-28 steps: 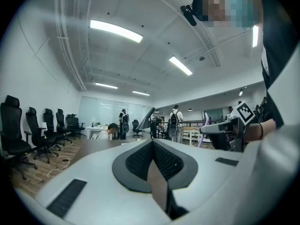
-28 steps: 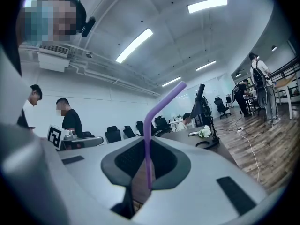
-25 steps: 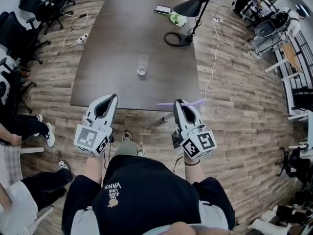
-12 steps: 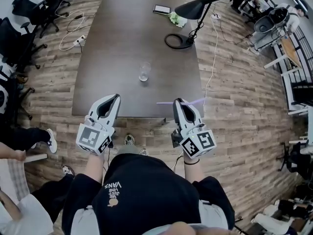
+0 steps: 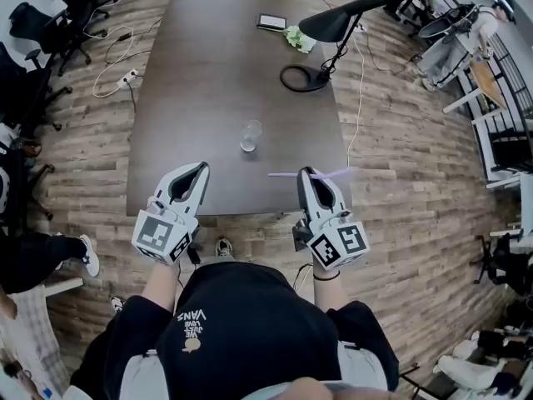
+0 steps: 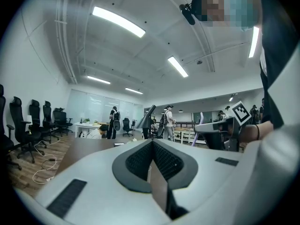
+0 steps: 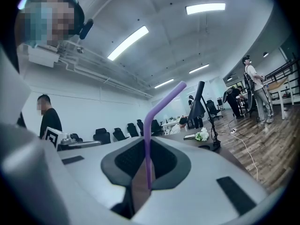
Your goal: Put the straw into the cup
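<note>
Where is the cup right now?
In the head view the cup stands near the middle of the dark table, nearer and left of the lamp base.

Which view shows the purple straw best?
The right gripper view: the straw stands large between the right gripper's shut jaws, bend visible. The head view shows a thin line; the left gripper view only a distant sliver.
</note>
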`<action>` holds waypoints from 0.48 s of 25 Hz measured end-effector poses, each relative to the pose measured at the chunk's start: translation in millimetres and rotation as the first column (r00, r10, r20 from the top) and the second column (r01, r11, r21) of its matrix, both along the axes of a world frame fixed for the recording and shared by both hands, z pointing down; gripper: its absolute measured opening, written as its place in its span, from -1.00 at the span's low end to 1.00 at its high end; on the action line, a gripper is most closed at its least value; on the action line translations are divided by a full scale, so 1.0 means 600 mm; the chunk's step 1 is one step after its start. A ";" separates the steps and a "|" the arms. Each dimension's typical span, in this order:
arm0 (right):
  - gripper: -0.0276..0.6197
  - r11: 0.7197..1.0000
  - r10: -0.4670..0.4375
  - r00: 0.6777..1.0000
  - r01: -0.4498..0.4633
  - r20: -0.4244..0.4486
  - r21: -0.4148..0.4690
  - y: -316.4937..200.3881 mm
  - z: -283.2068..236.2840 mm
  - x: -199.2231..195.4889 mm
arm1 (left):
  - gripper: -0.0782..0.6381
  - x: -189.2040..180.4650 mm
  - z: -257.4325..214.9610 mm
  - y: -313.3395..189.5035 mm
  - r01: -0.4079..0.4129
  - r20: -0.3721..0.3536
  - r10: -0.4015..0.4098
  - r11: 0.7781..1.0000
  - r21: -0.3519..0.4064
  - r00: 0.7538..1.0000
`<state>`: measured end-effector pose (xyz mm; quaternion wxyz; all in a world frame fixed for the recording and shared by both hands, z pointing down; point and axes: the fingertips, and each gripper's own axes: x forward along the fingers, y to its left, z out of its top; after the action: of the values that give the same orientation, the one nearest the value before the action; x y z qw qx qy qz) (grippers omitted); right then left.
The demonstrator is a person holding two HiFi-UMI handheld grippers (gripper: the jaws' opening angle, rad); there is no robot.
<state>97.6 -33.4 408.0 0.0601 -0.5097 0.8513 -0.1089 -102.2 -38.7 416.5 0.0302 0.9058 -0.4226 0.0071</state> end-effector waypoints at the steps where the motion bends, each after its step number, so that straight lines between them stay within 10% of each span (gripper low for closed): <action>1: -0.78 1.000 0.007 1.000 -0.007 0.000 0.002 -0.004 0.000 0.000 | -0.76 -0.001 0.000 -0.006 -0.006 -0.002 0.006 1.000 0.001 1.000; 12: -0.78 1.000 0.023 1.000 -0.023 0.008 -0.006 -0.057 -0.002 0.013 | -0.76 0.011 0.008 -0.060 -0.024 -0.003 0.024 1.000 -0.017 1.000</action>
<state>105.3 -67.7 406.6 0.0630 -0.5193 0.8447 -0.1129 -95.3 -74.9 421.2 0.0383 0.9106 -0.4114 0.0097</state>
